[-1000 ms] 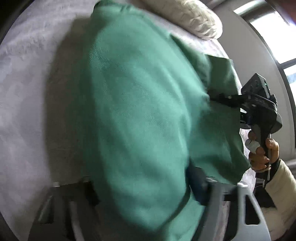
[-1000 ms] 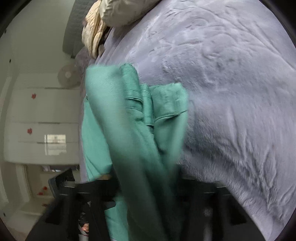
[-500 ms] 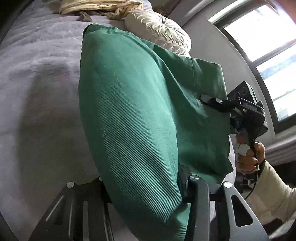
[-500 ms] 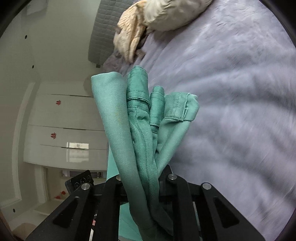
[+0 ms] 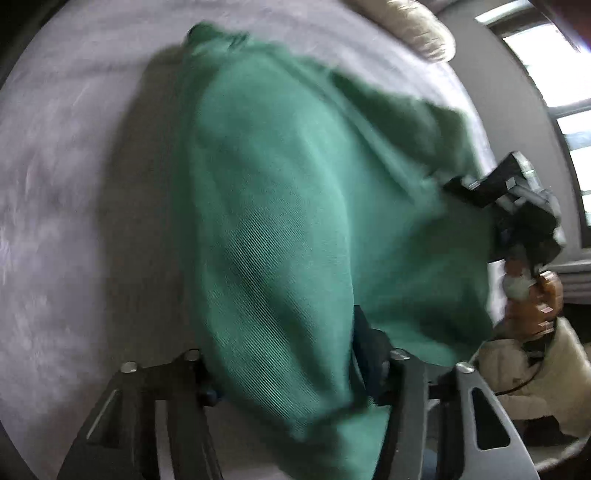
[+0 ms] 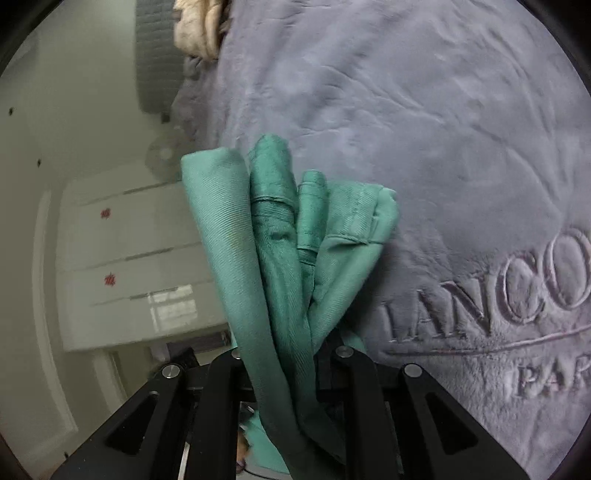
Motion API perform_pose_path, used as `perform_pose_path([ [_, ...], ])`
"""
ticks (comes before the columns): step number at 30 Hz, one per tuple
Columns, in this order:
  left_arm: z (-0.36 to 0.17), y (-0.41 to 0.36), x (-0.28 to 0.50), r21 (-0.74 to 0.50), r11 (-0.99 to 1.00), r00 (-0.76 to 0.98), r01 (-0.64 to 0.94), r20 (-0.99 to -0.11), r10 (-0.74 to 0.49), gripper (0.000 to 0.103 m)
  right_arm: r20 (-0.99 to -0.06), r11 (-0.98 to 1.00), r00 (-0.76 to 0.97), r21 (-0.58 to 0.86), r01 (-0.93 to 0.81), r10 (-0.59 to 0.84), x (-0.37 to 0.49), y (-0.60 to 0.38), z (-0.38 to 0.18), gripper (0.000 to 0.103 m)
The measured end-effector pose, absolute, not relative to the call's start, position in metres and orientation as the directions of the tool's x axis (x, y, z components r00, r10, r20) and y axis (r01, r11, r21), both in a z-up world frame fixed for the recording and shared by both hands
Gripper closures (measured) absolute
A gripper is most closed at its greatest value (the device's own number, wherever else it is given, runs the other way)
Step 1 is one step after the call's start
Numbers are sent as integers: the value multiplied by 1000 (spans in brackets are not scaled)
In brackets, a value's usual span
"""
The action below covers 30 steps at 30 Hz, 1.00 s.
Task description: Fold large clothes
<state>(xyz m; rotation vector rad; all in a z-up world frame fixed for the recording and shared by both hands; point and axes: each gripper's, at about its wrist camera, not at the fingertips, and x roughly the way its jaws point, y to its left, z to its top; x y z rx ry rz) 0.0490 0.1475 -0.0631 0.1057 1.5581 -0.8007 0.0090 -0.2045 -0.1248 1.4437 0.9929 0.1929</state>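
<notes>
A large green garment (image 5: 280,206) hangs over the grey bed between both grippers. In the left wrist view a thick fold of it fills the gap of my left gripper (image 5: 284,365). Both fingers touch the cloth while the jaws are opening. My right gripper (image 5: 454,186) grips the garment's far edge at the right, held by a person's hand (image 5: 532,295). In the right wrist view my right gripper (image 6: 286,358) is shut on several bunched folds and hems of the green garment (image 6: 280,240), which stand up from its jaws.
A grey plush bed cover (image 6: 443,129) with raised lettering lies under everything. A cream pillow (image 5: 421,33) and a beige blanket (image 6: 195,29) sit at the bed's head. A window (image 5: 554,74) is at the right; white cabinets (image 6: 129,258) stand beyond the bed.
Both grippers have swept across the bed with the garment, which has billowed and shifted. The raised lettering has come into the right wrist view. Both still have cloth between their fingers.
</notes>
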Motion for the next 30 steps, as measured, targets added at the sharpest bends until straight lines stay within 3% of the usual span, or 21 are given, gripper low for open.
perform_pose_path([
  [2, -59, 160, 45, -419, 743, -173, 523, -905, -388, 44, -486, 229, 594, 860, 457, 641, 9, -206, -120, 84],
  [8, -8, 196, 52, -374, 738, -56, 562, -907, -417, 44, -729, 582, 490, 681, 445, 478, -1, -203, -55, 77],
  [13, -8, 138, 93, -307, 798, 93, 518, -907, -410, 44, -776, 685, 510, 600, 413, 371, 11, -207, -26, 78],
  [15, -21, 129, 105, -278, 815, 118, 508, -915, -386, 44, -810, 721, 492, 545, 428, 321, 31, -206, -31, 98],
  [18, -54, 101, 109, -227, 830, 121, 510, -936, -330, 43, -894, 797, 402, 386, 465, 198, 35, -210, -58, 100],
  [23, -60, 109, 111, -240, 839, 104, 489, -939, -329, 40, -901, 706, 341, 425, 566, 269, 22, -231, -106, 103],
  [30, -14, 145, 78, -200, 818, 106, 539, -948, -301, 40, -879, 690, 366, 470, 551, 306, -26, -223, -53, 100],
])
